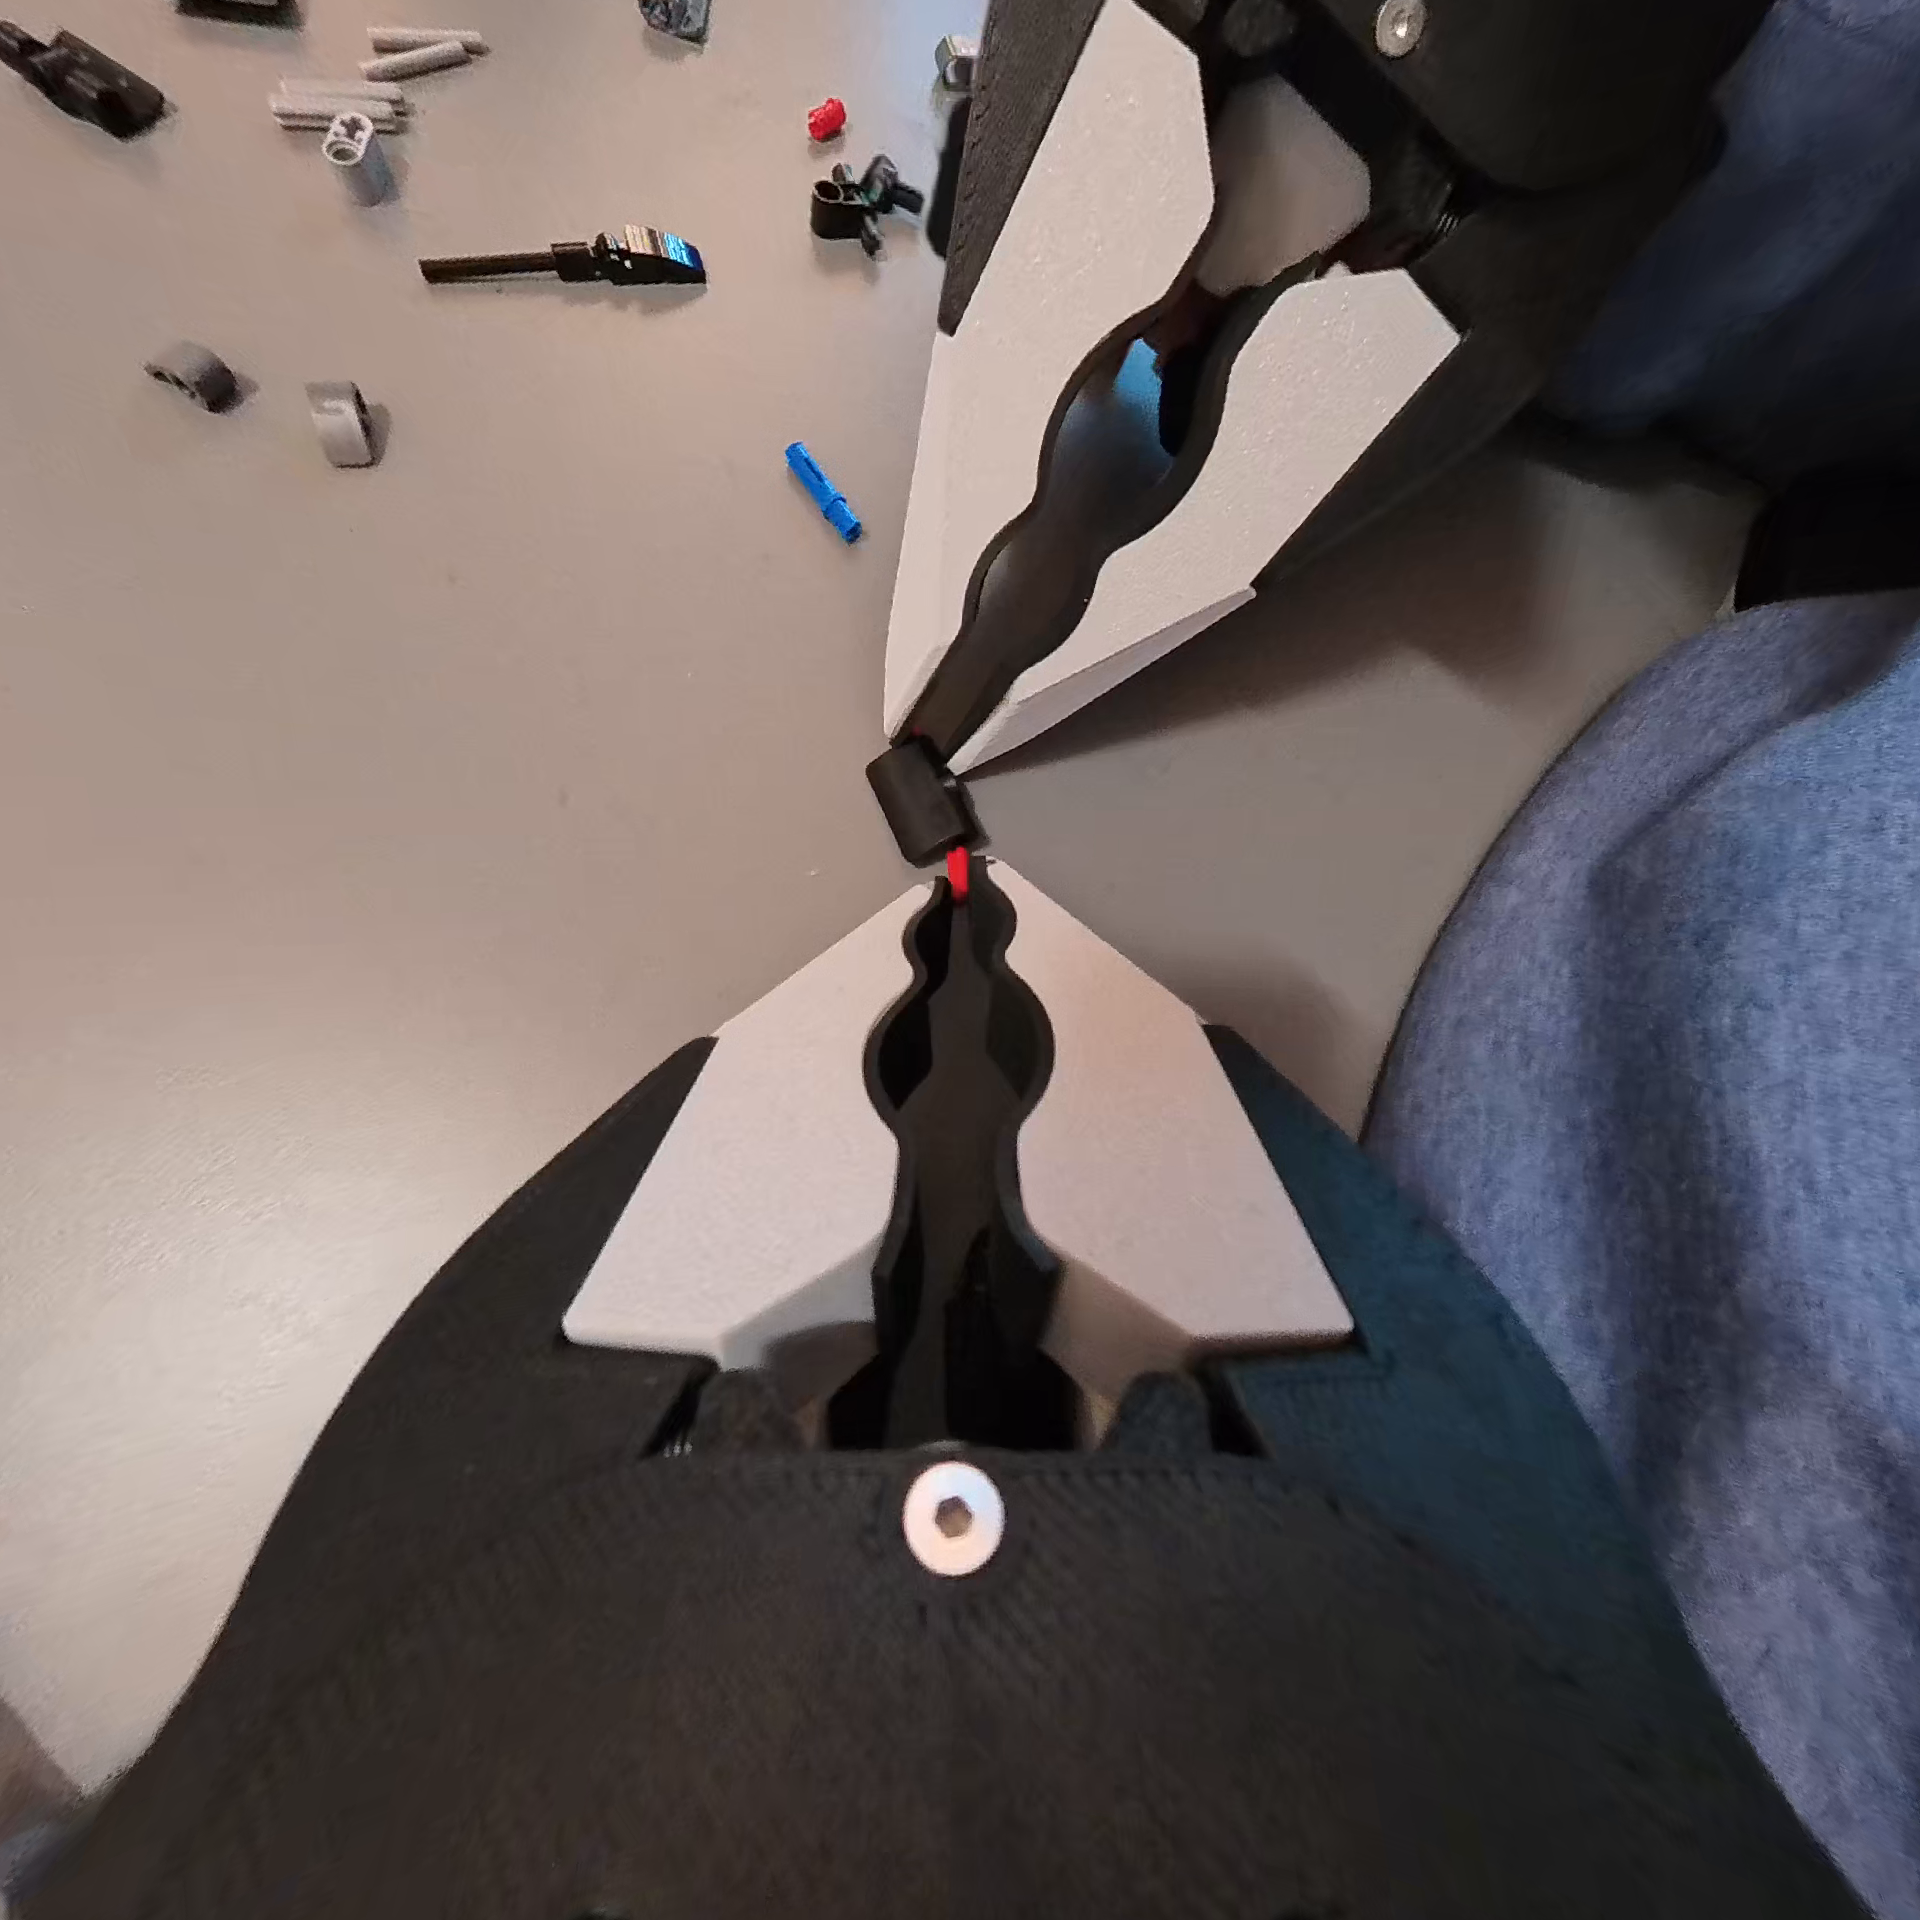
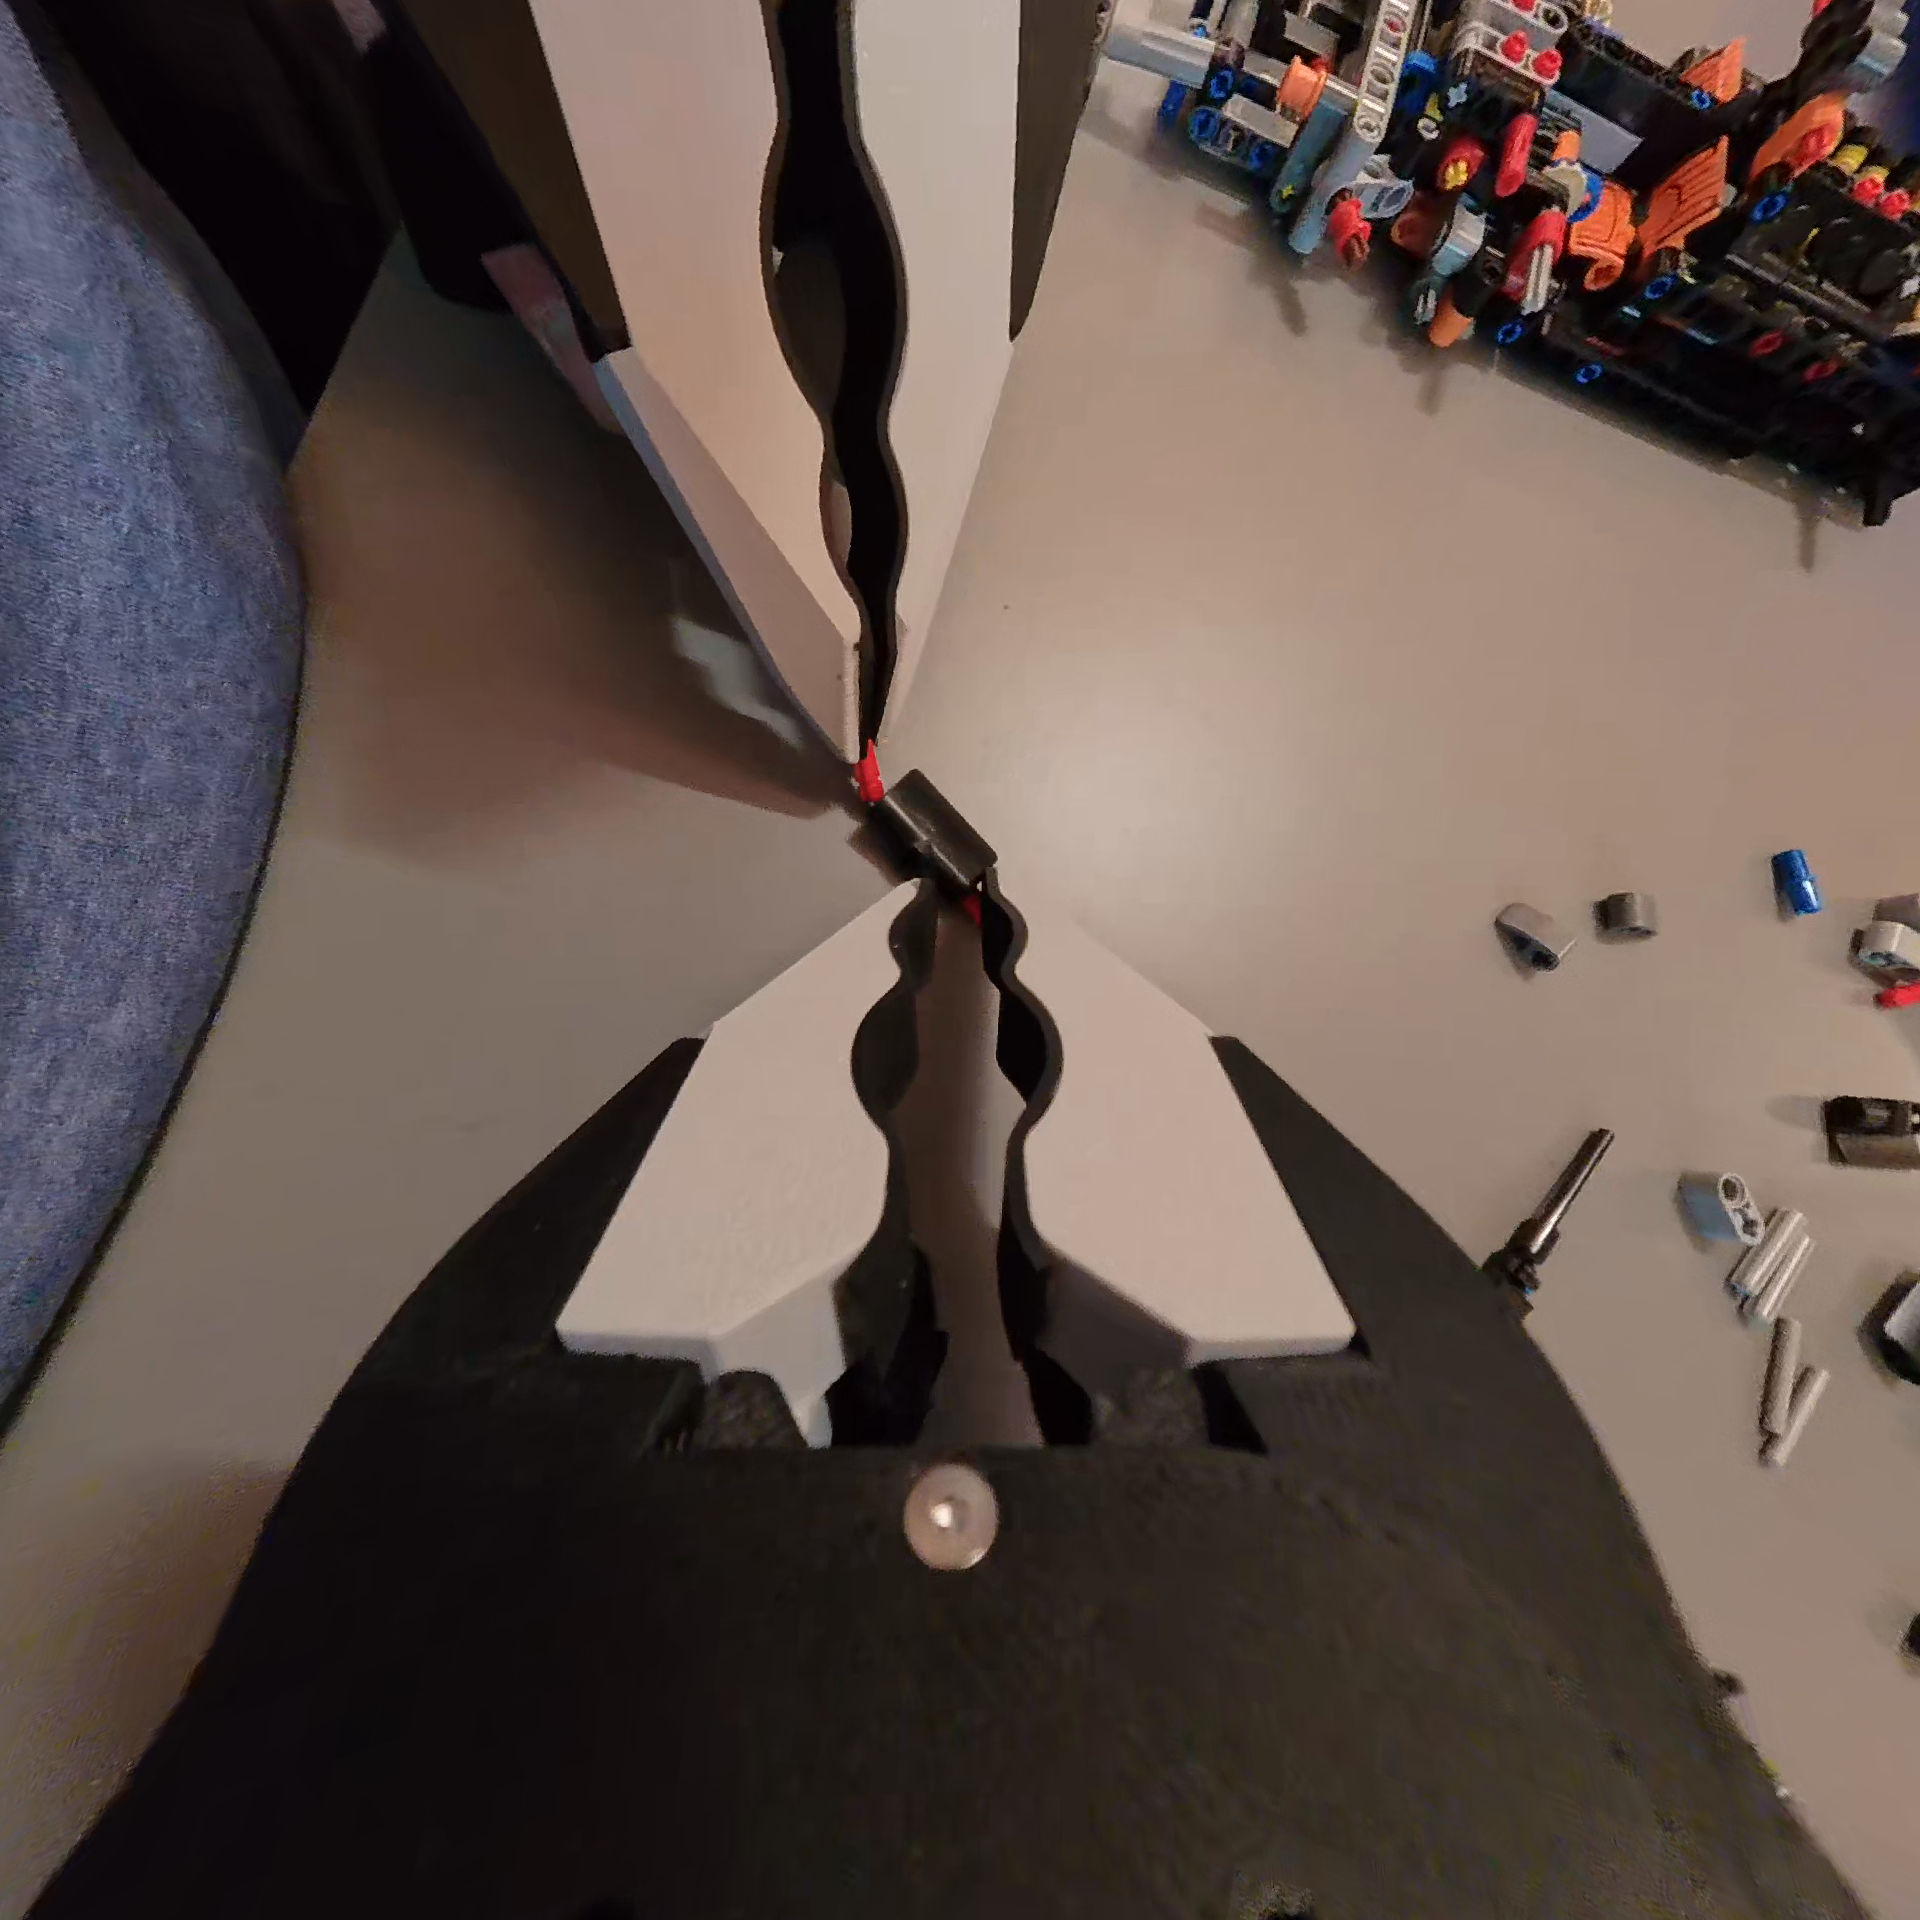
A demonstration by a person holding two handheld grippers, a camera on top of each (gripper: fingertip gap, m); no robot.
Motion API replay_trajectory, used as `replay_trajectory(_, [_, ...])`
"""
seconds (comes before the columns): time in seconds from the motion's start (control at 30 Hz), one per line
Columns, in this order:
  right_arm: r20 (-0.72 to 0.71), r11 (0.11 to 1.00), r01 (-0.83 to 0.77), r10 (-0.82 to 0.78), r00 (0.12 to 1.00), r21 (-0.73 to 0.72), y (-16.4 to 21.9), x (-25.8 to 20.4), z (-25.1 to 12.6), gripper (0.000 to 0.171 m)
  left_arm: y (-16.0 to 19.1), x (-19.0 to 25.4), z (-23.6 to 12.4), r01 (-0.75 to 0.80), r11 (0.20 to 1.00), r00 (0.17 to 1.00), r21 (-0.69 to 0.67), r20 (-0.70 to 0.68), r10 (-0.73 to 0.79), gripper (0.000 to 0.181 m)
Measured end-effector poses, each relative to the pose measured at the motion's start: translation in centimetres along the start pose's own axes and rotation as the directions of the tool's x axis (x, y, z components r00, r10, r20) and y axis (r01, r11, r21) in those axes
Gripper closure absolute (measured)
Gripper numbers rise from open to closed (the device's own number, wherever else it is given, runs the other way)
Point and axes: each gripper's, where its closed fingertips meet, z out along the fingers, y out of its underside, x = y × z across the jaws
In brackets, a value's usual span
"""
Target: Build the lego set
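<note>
The pale grey surface (image 2: 1299, 727) is carrying everything, and a person's blue-clad legs (image 1: 1714, 1039) are pressing against its near edge. A big half-built model (image 2: 1621, 208) in black, orange, red and blue is sitting at the far right of the right wrist view, well apart from the grippers.

The left gripper (image 1: 961, 883) and the right gripper (image 2: 951, 899) are meeting tip to tip above the bare middle of the surface. The left gripper's jaws are pinching a thin red pin (image 1: 958, 871) at their very tip. The right gripper's jaws are closing narrowly on a small black connector (image 2: 930, 826), and the red pin is entering that connector's end, so the two pieces are touching between the grippers, lifted off the surface.

Loose parts are lying scattered farther out: a black rod with a blue-tipped block (image 1: 566, 260), a cluster of grey tubes (image 1: 343, 104), a blue pin (image 1: 823, 490), two small grey sleeves (image 1: 348, 421), a tiny red piece (image 1: 827, 118) and a black joint (image 1: 857, 203).
</note>
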Motion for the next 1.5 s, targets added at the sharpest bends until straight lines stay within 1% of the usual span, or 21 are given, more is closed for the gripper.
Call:
replay_trajectory(0.33, [-0.043,0.999,-0.049,0.049,0.998,0.012,0.13,-0.07,-0.15,0.166,-0.37,0.04,-0.02,0.009,1.000,1.000,0.025,0.023,-0.009,0.181])
replay_trajectory(0.63, [-0.003,0.991,-0.123,0.124,0.992,0.043,0.22,-0.17,-0.32,0.167,-0.46,-0.18,-0.03,0.025,0.999,0.999,0.031,0.030,-0.026,0.181])
replay_trajectory(0.77, [-0.002,0.990,-0.132,0.132,0.991,0.041,0.29,-0.17,-0.40,0.167,-0.43,-0.22,0.11,0.032,0.999,0.999,0.024,0.029,-0.033,0.181])
replay_trajectory(0.93, [-0.004,0.989,-0.145,0.146,0.989,0.039,0.40,-0.13,-0.48,0.167,-0.36,-0.15,0.26,0.006,1.000,0.999,0.013,0.045,-0.007,0.181])
replay_trajectory(1.13, [-0.012,0.990,-0.136,0.137,0.991,0.038,0.49,-0.08,-0.57,0.168,-0.20,-0.23,0.37,-0.047,0.999,0.994,-0.003,0.094,0.047,0.180])
replay_trajectory(1.3, [-0.024,0.992,-0.124,0.125,0.992,0.036,0.54,-0.08,-0.61,0.168,0.23,-0.24,0.59,-0.118,0.992,0.983,-0.045,0.140,0.123,0.180])
replay_trajectory(1.5, [-0.032,0.993,-0.111,0.112,0.993,0.033,0.55,-0.10,-0.62,0.168,0.24,-0.20,0.59,-0.118,0.992,0.983,-0.046,0.134,0.124,0.180])
